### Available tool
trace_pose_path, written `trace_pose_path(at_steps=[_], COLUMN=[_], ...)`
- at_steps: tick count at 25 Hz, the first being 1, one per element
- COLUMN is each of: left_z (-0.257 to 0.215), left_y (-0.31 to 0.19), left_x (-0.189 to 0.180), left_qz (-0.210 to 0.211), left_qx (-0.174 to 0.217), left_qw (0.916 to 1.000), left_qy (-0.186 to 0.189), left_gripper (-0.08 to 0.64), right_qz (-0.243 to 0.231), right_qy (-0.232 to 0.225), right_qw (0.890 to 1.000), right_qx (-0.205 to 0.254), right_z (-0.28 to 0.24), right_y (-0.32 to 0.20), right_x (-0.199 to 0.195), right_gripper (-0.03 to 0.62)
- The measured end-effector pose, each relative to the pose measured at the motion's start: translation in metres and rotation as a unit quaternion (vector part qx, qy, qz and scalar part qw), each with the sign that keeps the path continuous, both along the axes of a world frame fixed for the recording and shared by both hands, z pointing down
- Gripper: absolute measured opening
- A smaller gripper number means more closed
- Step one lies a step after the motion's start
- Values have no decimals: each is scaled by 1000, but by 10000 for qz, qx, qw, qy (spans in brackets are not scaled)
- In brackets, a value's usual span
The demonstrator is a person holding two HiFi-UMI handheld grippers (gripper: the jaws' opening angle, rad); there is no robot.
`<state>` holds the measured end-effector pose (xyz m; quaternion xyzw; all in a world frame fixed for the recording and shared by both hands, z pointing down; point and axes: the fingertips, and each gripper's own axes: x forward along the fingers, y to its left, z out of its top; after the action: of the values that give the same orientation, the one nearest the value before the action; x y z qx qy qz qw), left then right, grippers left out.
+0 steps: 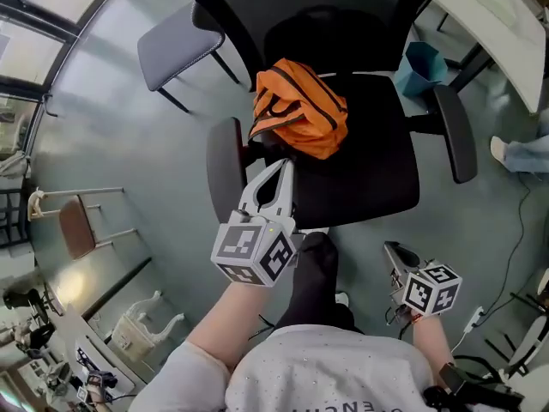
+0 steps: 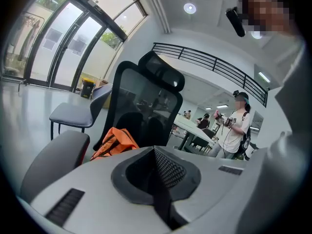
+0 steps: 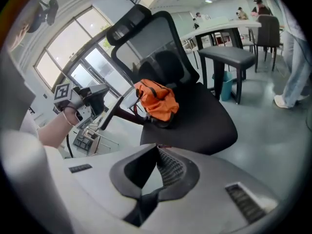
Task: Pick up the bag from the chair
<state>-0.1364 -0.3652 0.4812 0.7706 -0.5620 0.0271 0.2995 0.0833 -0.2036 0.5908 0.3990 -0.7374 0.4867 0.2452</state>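
Note:
An orange bag (image 1: 300,110) with black straps lies at the back left of a black office chair's seat (image 1: 377,161). It also shows in the left gripper view (image 2: 116,140) and the right gripper view (image 3: 156,101). My left gripper (image 1: 286,163) hovers just in front of the bag, over the seat's front left corner, its fingers meeting at the tips and holding nothing. My right gripper (image 1: 390,247) hangs lower, off the seat's front edge, shut and empty. Each gripper's own view shows its jaws together, both left (image 2: 155,149) and right (image 3: 157,146).
The chair has a left armrest (image 1: 225,170), close beside my left gripper, and a right armrest (image 1: 455,131). A grey side chair (image 1: 176,41) stands at the back left. A blue bin (image 1: 420,67) and a white table (image 1: 497,24) are at the back right. A person's leg (image 1: 523,153) is at the right edge.

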Motion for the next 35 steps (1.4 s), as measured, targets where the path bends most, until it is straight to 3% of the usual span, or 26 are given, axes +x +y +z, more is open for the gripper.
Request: trace_pose_path(at_steps=[9,12,15,17,21,25,29,34,35], left_z=[81,97,114,124,125,136,153,156,160], left_y=[-55,-73,-90,-96,-100,-106,-116,-131,-133], left_x=[14,20,19,20,30,26,19,2,1], left_qz=[-178,-98,-124,-159,-200,-709,-1185,-1665,-1754], left_qx=[-539,-673,-833,-1015,-1144,-1275,-1459,-1228,-1288], left_qw=[9982,9976,9964,9940,9790,9568,9395,9297,9245], left_qy=[-174,-107,7,388,1677,2514,2864,3046,3130], left_gripper=[-2,129,153,207,295,313,327,328,328], right_qz=[62,151,250,274,274,240,101,224,221], right_qy=[70,82,5,-56,-67,-45,133,95,75], right_qw=[9982,9979,9975,9973,9970,9969,9971,9967,9967], right_qx=[-588,-628,-654,-685,-715,-743,-744,-777,-778], right_z=[42,46,50,55,64,65,67,69,69], right_y=[6,-5,-18,-23,-25,-22,-17,-17,-16], right_x=[10,20,23,21,16,13,18,21,20], right_gripper=[6,6,6,6,6,6,6,6,6])
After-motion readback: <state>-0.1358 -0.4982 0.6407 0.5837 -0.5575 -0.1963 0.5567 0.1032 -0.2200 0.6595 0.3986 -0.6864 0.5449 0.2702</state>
